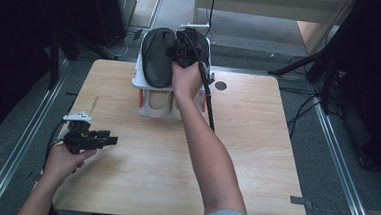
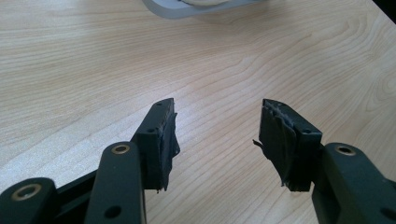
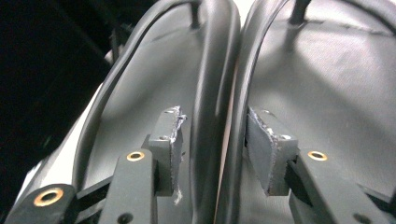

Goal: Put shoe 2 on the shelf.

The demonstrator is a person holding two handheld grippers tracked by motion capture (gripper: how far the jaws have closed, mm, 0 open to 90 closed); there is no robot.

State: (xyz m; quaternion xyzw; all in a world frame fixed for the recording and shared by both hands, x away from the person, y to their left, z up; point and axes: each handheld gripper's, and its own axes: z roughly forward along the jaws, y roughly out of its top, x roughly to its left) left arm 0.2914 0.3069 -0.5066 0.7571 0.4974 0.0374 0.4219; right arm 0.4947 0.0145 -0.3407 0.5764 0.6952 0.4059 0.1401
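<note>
Black rubber slippers (image 1: 157, 55), a pair side by side on white two-tier rack (image 1: 136, 76), long axes away from person; right gripper (image 3: 212, 140) jaws spread astride touching inner rims, not pinching; left gripper (image 2: 217, 135) spread, empty, well apart.

Two black sandals (image 1: 157, 55), one white rack (image 1: 139, 79), two grippers (image 1: 87, 139).

Two black slippers side by side, left slipper (image 3: 140, 93) and right slipper (image 3: 327, 84), rims touching at frame centre. Tongs (image 3: 212, 140) parted at the bottom, straddling both inner rims, pads not visibly pressing. Darkness at upper left.
</note>
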